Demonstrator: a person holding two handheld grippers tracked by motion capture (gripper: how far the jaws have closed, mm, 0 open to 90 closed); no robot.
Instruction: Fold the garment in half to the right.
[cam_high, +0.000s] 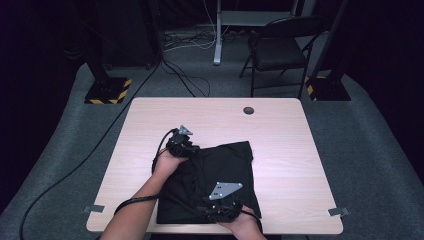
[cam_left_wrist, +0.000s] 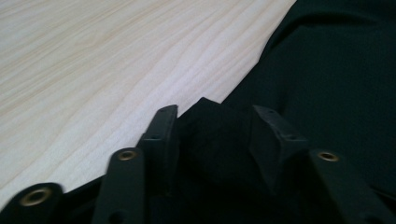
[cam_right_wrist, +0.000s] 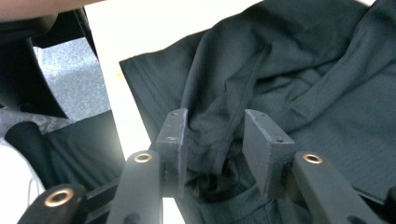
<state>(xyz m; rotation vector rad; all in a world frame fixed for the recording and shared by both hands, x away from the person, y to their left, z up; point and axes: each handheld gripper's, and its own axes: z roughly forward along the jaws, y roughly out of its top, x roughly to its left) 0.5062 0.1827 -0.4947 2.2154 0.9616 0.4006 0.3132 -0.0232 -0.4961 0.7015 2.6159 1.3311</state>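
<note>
Folding the black garment (cam_high: 215, 182) is partway done: it is lying doubled over near the front of the table (cam_high: 280, 125), and you are letting go, with your left gripper (cam_left_wrist: 212, 114) and right gripper (cam_right_wrist: 212, 116) spread around bunched cloth; smoothing is remaining.

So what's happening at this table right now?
A person is working a black garment on a light wooden table with a handheld gripper in each hand. The left gripper sits at the garment's far left corner, with a peak of cloth between its parted jaws. The right gripper is at the near edge, a bunched fold lying between its jaws, which are also parted. The garment lies loosely folded and wrinkled, and neither gripper looks clamped on it.
</note>
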